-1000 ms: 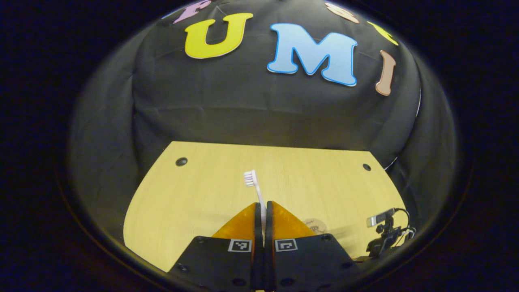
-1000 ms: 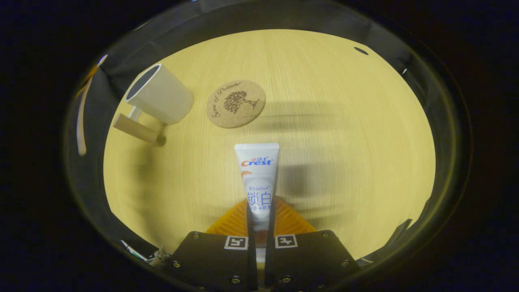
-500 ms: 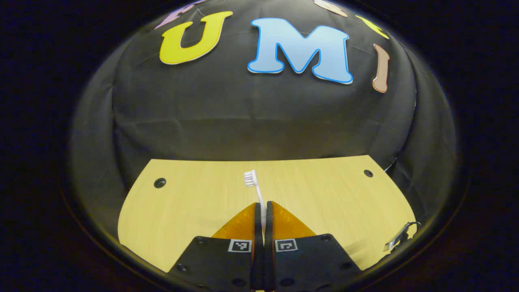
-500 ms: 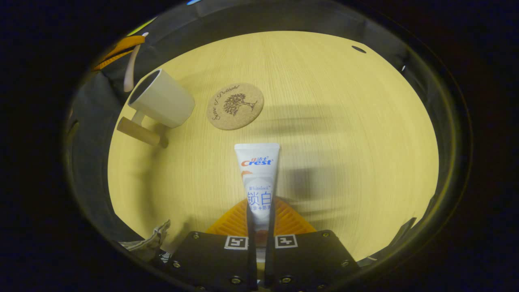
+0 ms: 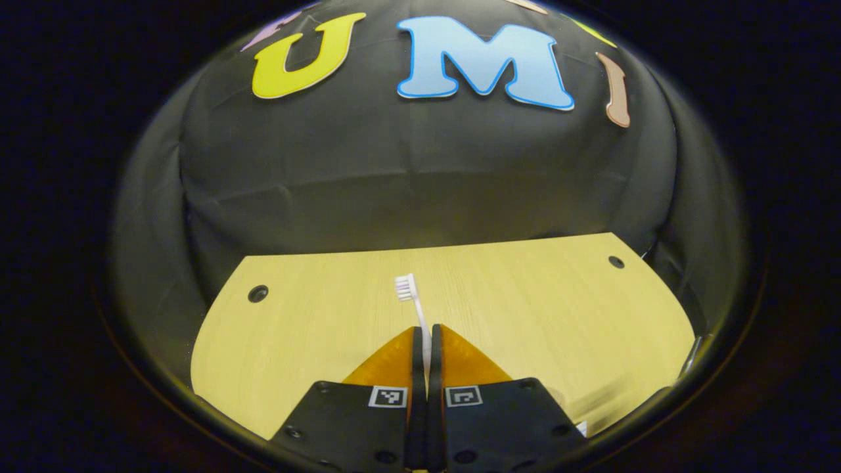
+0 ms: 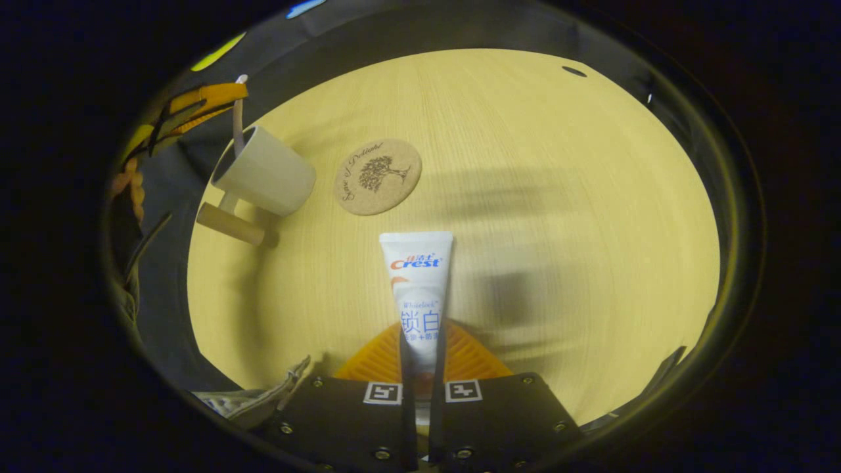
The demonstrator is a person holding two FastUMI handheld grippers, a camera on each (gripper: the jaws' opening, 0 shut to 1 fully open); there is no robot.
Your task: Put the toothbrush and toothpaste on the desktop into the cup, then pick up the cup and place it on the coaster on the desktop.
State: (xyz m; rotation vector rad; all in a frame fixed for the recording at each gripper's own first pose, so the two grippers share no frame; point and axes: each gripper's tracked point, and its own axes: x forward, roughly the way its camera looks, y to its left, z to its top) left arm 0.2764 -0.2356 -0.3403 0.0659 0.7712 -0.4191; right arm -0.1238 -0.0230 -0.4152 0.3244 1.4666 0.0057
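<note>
Right gripper [image 6: 420, 358] pinches the toothpaste [image 6: 418, 289] between both fingers, low on the tube; its long axis runs straight out along the fingers, flat crimped end forward, held clear above the desktop [image 6: 558, 197]. Left gripper [image 5: 426, 348] clamps the toothbrush [image 5: 414, 309] by its handle, which likewise lines up with the fingers, bristle head leading and pointing toward the booth wall. In the right gripper view the brush hangs at the mouth of the cup [image 6: 263, 172]; whether its end is already inside I cannot tell. Farther out, the cup stands on the desktop, handle toward the camera, just beside the coaster [image 6: 377, 176] but not on it. Both items look lifted, neither released; moving the cup remains.
</note>
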